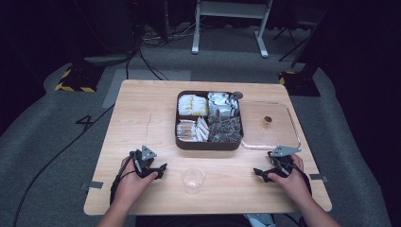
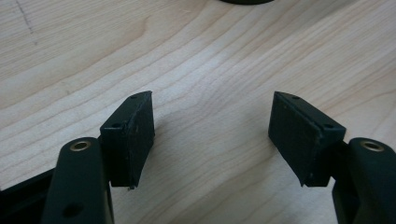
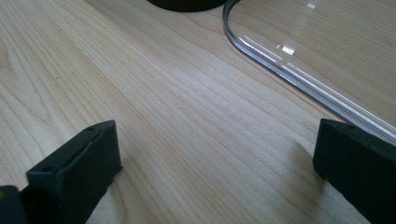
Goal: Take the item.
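1. The left gripper (image 1: pixel 160 171) is resting on the table (image 1: pixel 142 113) with its jaws standing apart and nothing between them; the right gripper (image 1: pixel 260 172) is likewise gaping and empty.
2. The clear cup (image 1: pixel 193 179) is standing between the two grippers, nearer the left one; being light and see-through, it is likely risking a knock or a crushing squeeze.
3. The clear lid (image 1: pixel 283 142) is lying just beyond the right gripper, so a jaw is liable to be catching its rim.
4. The compartment box (image 1: pixel 208 144) is sitting ahead of both, its packets prone to spilling.
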Demonstrator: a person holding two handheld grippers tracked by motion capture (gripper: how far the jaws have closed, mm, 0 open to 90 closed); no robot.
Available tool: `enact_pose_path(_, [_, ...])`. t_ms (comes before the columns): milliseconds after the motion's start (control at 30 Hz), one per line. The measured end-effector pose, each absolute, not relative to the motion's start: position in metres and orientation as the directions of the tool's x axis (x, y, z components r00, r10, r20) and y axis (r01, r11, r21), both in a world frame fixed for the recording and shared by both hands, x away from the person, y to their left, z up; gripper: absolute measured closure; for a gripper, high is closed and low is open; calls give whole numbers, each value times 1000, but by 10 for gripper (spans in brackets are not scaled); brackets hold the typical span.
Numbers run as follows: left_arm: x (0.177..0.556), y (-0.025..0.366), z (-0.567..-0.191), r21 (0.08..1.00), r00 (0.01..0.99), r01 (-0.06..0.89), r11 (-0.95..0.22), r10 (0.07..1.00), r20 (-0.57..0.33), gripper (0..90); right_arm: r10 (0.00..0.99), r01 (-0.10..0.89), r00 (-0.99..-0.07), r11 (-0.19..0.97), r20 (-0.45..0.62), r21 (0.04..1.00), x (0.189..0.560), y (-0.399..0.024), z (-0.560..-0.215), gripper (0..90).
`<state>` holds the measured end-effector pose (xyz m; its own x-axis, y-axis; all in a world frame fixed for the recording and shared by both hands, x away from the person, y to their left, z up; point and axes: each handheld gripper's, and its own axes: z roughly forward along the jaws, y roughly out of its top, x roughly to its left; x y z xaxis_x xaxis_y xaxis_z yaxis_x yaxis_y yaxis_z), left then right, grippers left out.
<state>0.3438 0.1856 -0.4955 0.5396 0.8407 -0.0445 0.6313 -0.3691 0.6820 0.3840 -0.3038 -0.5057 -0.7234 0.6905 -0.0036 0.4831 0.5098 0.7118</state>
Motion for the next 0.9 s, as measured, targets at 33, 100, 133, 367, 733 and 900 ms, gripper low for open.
enact_pose_path(33, [344, 186, -496, 682, 540, 631, -369, 841, -45, 336, 690, 483, -723, 510, -3, 712, 384, -304, -506, 8])
enact_pose_path(100, [342, 186, -486, 682, 554, 621, -386, 832, -34, 350, 687, 481, -727, 512, -3, 712, 385, -304, -506, 8])
enact_pose_path(133, [341, 186, -483, 689, 560, 614, -385, 828, -37, 357, 686, 481, -727, 512, -3, 712, 385, -304, -506, 7])
enact_pose_path(367, [341, 188, -459, 726, 576, 590, -354, 815, -70, 359, 683, 478, -731, 514, -3, 712, 385, -304, -506, 7])
enact_pose_path(733, [352, 182, -430, 756, 607, 551, -353, 792, -73, 353, 670, 468, -742, 522, -4, 713, 386, -305, -506, 9])
enact_pose_path(900, [359, 177, -416, 765, 617, 537, -356, 784, -68, 354, 670, 468, -742, 523, -4, 713, 386, -305, -506, 9])
